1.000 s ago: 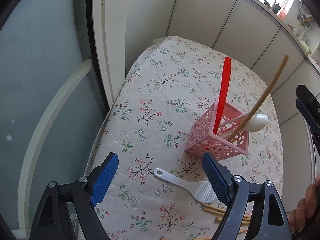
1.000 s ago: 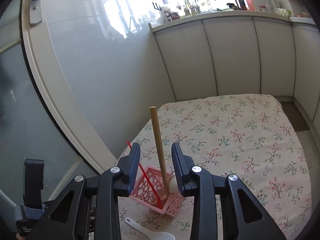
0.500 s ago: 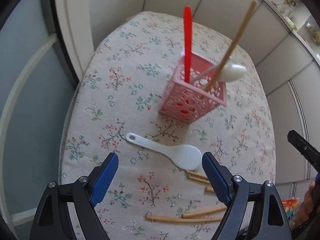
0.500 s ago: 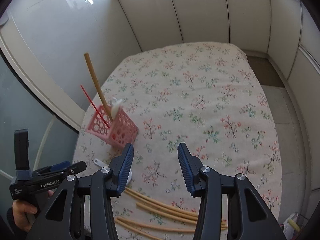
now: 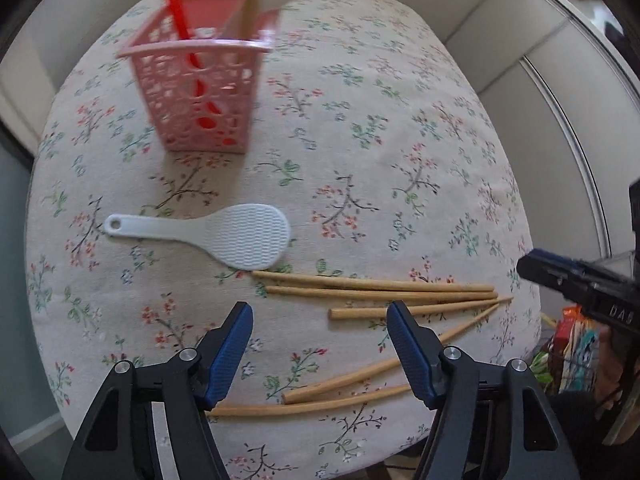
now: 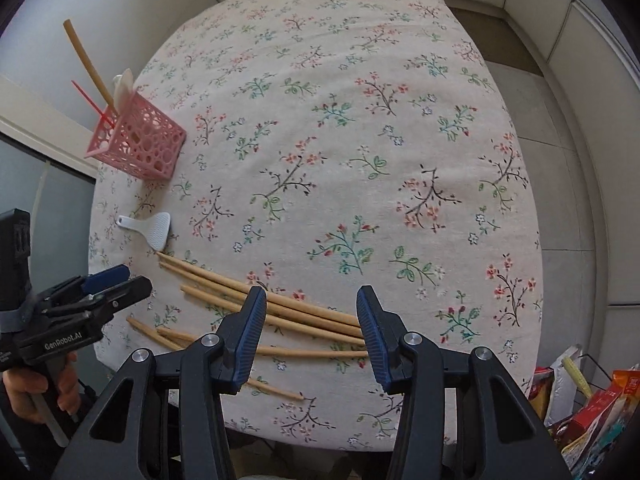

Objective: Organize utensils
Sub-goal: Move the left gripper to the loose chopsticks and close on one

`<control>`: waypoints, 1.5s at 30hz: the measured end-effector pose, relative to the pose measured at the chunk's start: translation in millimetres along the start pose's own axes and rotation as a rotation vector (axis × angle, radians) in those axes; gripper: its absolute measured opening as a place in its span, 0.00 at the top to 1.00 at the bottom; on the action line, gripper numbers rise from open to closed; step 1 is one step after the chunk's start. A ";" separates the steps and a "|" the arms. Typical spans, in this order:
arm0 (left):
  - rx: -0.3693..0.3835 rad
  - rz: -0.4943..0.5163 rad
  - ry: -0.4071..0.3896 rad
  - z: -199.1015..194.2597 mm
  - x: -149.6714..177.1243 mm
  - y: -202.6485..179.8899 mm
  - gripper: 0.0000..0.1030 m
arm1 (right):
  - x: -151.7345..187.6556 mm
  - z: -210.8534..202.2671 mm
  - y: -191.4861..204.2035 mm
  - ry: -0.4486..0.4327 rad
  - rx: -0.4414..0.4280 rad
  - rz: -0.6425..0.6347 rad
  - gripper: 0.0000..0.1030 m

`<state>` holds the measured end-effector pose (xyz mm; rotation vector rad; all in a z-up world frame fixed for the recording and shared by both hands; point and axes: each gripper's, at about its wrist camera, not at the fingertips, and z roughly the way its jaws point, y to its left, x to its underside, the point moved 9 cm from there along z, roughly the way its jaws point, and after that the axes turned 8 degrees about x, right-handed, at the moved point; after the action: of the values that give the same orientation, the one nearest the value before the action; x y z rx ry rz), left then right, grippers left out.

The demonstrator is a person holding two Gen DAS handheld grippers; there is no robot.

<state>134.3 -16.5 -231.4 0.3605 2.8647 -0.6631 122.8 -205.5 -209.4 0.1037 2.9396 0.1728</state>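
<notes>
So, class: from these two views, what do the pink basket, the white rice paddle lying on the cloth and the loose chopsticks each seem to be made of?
Pink basket: probably moulded plastic, with a uniform colour and punched round holes. White rice paddle: likely plastic, matte, with a dimpled face and a hanging hole. Chopsticks: apparently bamboo or wood, tan and unvarnished-looking, some slightly bowed.

Floral tablecloth [image 6: 360, 140], snack packets [image 6: 592, 408]
</notes>
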 end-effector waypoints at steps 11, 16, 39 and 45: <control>-0.031 0.442 0.114 52.6 4.1 -89.5 0.43 | 5.2 -0.5 -62.3 0.020 0.011 0.142 0.52; -0.062 0.538 0.153 72.7 -1.0 -109.6 0.54 | 7.9 -3.7 -89.7 0.014 0.012 0.189 0.52; -0.173 0.495 0.085 108.6 -63.3 -121.8 0.54 | 13.3 -5.9 -124.4 0.035 -0.040 0.266 0.52; -0.155 0.522 0.061 130.3 -86.7 -152.9 0.58 | 13.2 -3.0 -129.2 0.049 -0.045 0.297 0.52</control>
<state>190.6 -225.2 -264.7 1.0635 2.6705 -0.3336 101.7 -332.8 -224.9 0.5371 2.9506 0.2878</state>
